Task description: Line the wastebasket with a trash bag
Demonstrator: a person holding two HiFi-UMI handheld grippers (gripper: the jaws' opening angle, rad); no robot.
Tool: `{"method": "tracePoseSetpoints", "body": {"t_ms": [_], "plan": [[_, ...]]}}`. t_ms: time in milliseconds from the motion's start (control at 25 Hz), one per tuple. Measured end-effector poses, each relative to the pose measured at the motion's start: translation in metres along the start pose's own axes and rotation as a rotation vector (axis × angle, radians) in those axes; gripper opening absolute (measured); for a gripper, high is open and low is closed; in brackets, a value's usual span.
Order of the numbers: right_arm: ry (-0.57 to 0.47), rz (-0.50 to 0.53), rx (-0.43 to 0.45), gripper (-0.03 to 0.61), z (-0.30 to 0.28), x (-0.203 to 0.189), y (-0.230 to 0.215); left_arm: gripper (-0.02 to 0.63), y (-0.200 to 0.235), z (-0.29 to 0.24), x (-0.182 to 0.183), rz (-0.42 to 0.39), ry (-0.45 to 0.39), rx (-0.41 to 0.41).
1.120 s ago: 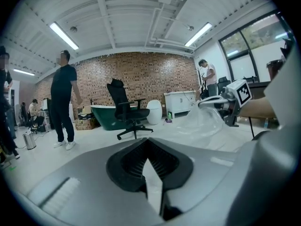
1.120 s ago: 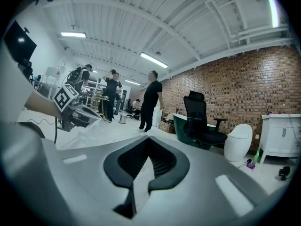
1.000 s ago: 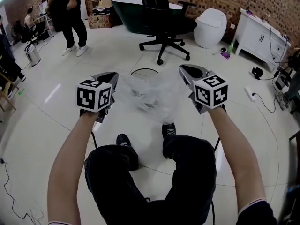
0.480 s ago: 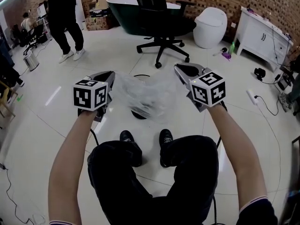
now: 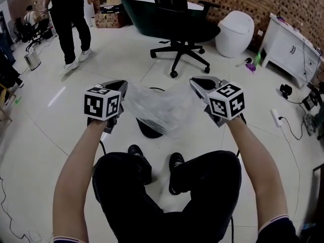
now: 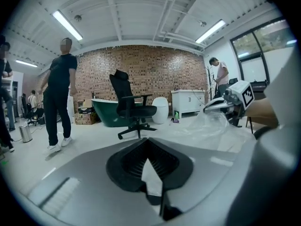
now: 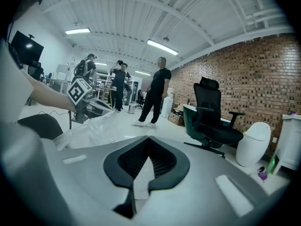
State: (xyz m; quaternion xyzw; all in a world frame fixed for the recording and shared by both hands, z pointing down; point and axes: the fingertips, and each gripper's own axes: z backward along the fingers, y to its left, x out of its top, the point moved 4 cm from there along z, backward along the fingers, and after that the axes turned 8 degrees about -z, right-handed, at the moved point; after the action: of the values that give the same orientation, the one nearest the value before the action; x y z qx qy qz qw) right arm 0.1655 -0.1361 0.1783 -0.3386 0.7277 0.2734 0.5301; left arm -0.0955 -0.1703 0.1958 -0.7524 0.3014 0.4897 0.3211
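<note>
Clear trash bag (image 5: 159,108) (spread wide) pinched by left claw (image 5: 121,85) and right claw (image 5: 195,82)

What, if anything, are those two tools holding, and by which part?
A clear crinkled plastic trash bag: the left gripper pinches one edge, the right gripper the opposite edge.

The left tongs (image 5: 120,86) and right tongs (image 5: 198,83) have brought the trash bag (image 5: 163,107) over the wastebasket (image 5: 150,129), whose dark rim now shows beneath it.
</note>
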Motion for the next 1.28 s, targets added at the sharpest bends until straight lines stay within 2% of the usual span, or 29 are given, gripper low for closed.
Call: {"method": "tracePoseSetpoints", "body": {"t_ms": [520,880,1280], "plan": [[0.097,-0.011,0.102,0.002,-0.091,-0.023,-0.062,0.011,0.045,-0.084,-0.032,0.049,0.101,0.022],[0.134,-0.012,0.172,0.002,-0.144,-0.027,-0.084,0.011,0.070,-0.118,-0.055,0.071,0.171,0.037],[0.111,-0.075,0.140,0.002,-0.189,-0.043,-0.101,0.011,0.090,-0.135,-0.079,0.102,0.203,0.085]]}}
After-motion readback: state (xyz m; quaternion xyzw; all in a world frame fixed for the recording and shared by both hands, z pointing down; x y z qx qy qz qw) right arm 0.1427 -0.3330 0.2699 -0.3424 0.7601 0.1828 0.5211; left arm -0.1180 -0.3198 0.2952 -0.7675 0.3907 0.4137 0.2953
